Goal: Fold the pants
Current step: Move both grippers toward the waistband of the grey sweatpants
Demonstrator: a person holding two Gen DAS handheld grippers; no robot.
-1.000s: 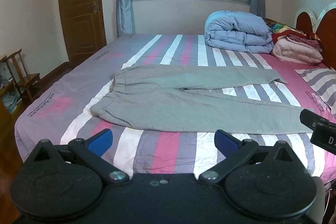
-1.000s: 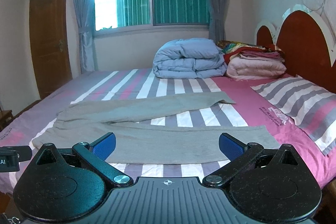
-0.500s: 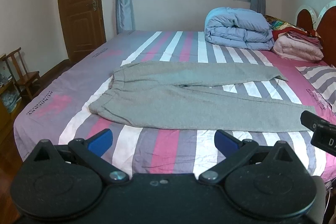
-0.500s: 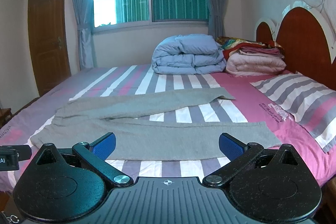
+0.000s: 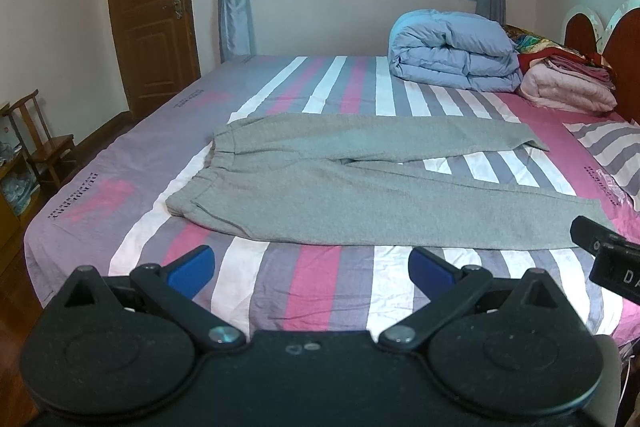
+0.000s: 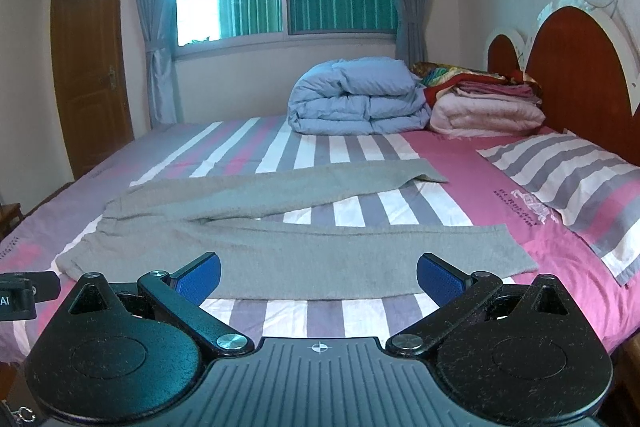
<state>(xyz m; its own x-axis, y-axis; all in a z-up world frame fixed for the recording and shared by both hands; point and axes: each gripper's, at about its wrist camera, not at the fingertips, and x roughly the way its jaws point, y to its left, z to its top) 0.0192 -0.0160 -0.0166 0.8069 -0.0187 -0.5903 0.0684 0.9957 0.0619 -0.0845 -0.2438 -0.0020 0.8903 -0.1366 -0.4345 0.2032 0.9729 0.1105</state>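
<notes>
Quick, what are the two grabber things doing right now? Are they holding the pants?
Left gripper: open, holding nothing.
Right gripper: open, holding nothing.
Gray pants: flat on the bed.

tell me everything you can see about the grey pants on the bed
The grey pants look like soft knit sweatpants with a gathered elastic waistband. They lie flat and unfolded on the striped bedsheet, waist toward the door side, legs spread in a narrow V toward the headboard side. Neither gripper touches them.

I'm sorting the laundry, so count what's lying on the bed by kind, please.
Grey pants: 1
Blue folded duvet: 1
Stack of folded pink and patterned blankets: 1
Striped pillow: 1
Total: 4, on the striped sheet.
</notes>
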